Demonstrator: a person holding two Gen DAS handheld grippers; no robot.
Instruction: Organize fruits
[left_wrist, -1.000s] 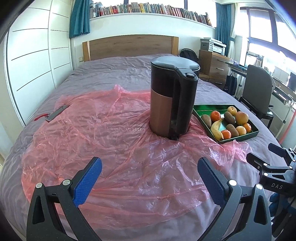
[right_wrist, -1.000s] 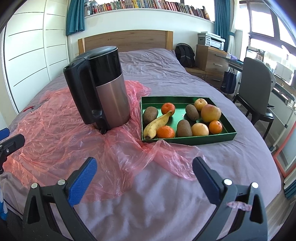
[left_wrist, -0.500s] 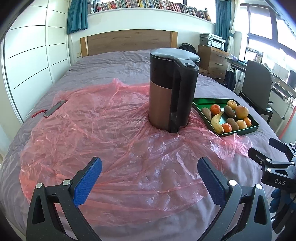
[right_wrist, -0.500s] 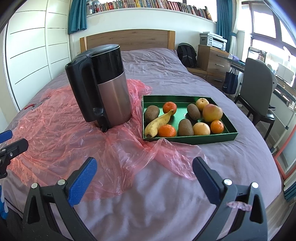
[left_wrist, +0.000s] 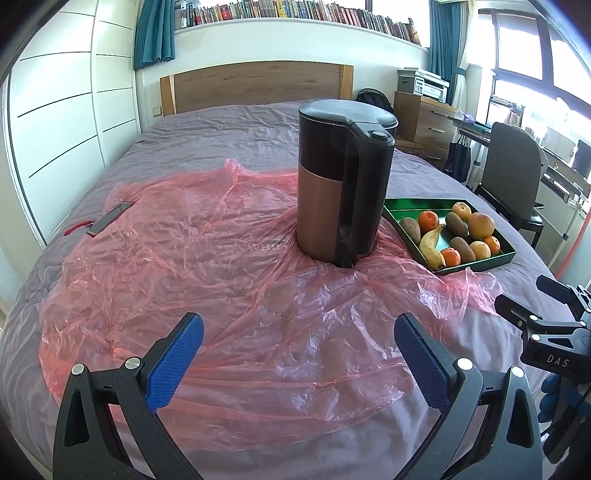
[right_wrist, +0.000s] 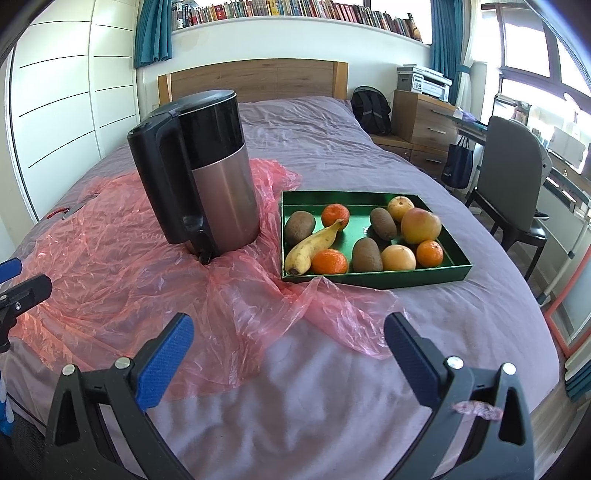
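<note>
Right-wrist view shows the right gripper (right_wrist: 284, 350) held low over the near edge of the bed (right_wrist: 332, 406), its blue-padded tongs spread wide with nothing between them. Beyond it, to the right, a green tray (right_wrist: 458, 266) rests flat on the purple cover, and all the fruit in sight lies inside it: a banana (right_wrist: 314, 243) on the left side, three tangerines, three brown kiwi-like fruits and three rounder yellow-orange ones, mixed rather than grouped by kind. That layout would fit either fruit gathered into the tray or fruit waiting to be sorted out of it. Just left of the tray a kettle (right_wrist: 207, 184) stands upright on a crumpled pink plastic sheet (right_wrist: 110, 277), its weight likely pinning the film in place. From the left wrist, the left gripper (left_wrist: 299, 354) hangs over the sheet, its tongs likewise wide apart and empty, well short of the kettle. Both tools seem poised at the near side, probably to keep the reach to the tray clear.
</note>
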